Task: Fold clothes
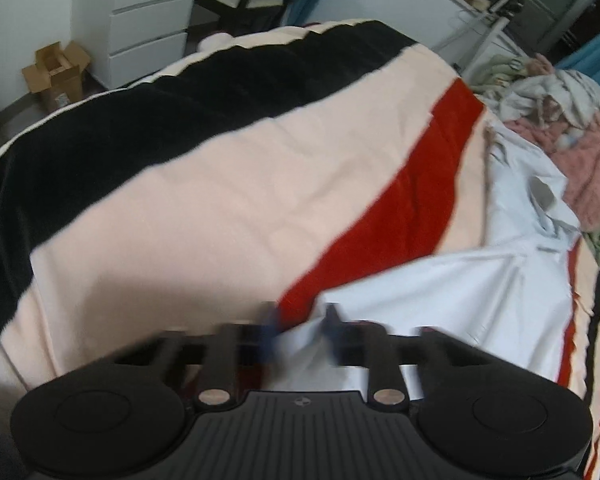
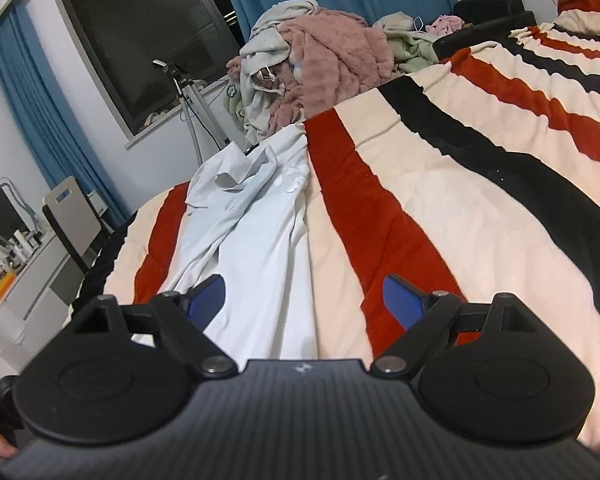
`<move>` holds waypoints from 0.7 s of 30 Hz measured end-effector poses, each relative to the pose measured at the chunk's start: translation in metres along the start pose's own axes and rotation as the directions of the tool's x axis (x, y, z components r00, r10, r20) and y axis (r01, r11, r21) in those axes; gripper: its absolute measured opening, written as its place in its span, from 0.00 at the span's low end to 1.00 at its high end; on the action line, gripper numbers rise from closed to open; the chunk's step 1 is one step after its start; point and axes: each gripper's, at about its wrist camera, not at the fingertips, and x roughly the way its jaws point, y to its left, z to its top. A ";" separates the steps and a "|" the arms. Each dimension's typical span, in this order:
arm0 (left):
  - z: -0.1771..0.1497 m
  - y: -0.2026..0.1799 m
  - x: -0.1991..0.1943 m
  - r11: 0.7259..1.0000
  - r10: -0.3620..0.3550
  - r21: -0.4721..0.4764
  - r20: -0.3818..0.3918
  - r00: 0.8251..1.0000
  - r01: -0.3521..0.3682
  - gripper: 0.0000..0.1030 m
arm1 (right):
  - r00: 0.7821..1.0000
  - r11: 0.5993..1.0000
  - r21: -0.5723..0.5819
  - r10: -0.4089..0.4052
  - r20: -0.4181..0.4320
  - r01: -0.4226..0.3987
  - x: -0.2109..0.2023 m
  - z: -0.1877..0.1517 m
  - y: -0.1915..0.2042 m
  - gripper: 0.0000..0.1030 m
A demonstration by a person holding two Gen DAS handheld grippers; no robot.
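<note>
A pale blue shirt (image 2: 260, 240) lies stretched lengthwise, wrinkled, on the striped blanket (image 2: 440, 216).

Hand-held gripper (image 1: 302, 330) pinching white garment (image 1: 440, 292)

A bed covered by a fleecy blanket striped in cream, red and black (image 2: 440, 216) carries everything. A pale blue-white shirt (image 2: 260, 240) lies spread lengthwise on its left part (collar at the far end). Beyond it, at the far edge, sits a heap of pink, white and green laundry (image 2: 324, 64).

Pale blue shirt (image 2: 256, 240), cream blanket (image 2: 440, 216) striped red and black
</note>
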 end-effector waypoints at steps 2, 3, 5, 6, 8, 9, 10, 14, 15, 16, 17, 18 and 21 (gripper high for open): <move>-0.008 -0.008 -0.013 0.998 -0.018 0.055 0.035 0.999 0.016 0.09 | 1.000 1.000 0.009 -0.001 0.004 0.000 -0.002 0.001 -0.002 0.85; -0.013 -0.011 -0.020 0.996 -0.028 0.082 0.052 0.998 0.024 0.08 | 1.000 1.000 0.014 -0.001 0.005 0.001 -0.003 0.002 -0.004 0.85; -0.025 -0.022 -0.040 0.985 -0.063 0.168 0.109 0.992 0.044 0.08 | 1.000 1.000 0.027 0.002 0.012 -0.002 -0.006 0.003 -0.007 0.85; -0.033 -0.030 -0.054 0.972 -0.092 0.230 0.150 0.984 0.056 0.08 | 1.000 0.999 0.033 0.005 0.017 -0.006 -0.009 0.005 -0.009 0.85; -0.057 -0.044 -0.085 0.927 -0.169 0.367 0.236 0.957 0.074 0.08 | 0.999 0.999 0.039 0.012 0.031 -0.013 -0.014 0.009 -0.011 0.85; -0.073 -0.052 -0.101 0.892 -0.211 0.446 0.271 0.939 0.072 0.08 | 0.999 0.999 0.039 0.015 0.042 -0.016 -0.017 0.011 -0.012 0.85; -0.090 -0.060 -0.112 0.855 -0.260 0.512 0.277 0.925 0.087 0.08 | 0.998 0.999 0.039 0.017 0.054 -0.019 -0.020 0.014 -0.013 0.85; -0.150 -0.089 -0.133 0.709 -0.398 0.682 0.176 0.900 0.180 0.07 | 0.994 0.999 0.012 0.035 0.102 -0.037 -0.033 0.027 -0.016 0.85; -0.162 -0.095 -0.133 0.676 -0.415 0.708 0.138 0.899 0.203 0.07 | 0.993 0.999 -0.004 0.042 0.112 -0.042 -0.037 0.031 -0.016 0.85; -0.176 -0.101 -0.129 0.643 -0.421 0.735 0.107 0.901 0.214 0.07 | 0.991 0.999 -0.029 0.050 0.123 -0.047 -0.041 0.034 -0.016 0.85; -0.186 -0.105 -0.124 0.625 -0.416 0.748 0.078 0.906 0.223 0.06 | 0.990 0.997 -0.055 0.055 0.131 -0.048 -0.044 0.037 -0.016 0.85; -0.192 -0.109 -0.115 0.619 -0.405 0.745 0.031 0.914 0.249 0.06 | 0.989 0.995 -0.082 0.058 0.137 -0.047 -0.047 0.038 -0.016 0.85; -0.198 -0.114 -0.091 0.617 -0.391 0.714 -0.088 0.916 0.332 0.07 | 0.991 0.989 -0.142 0.067 0.116 -0.050 -0.048 0.041 -0.018 0.85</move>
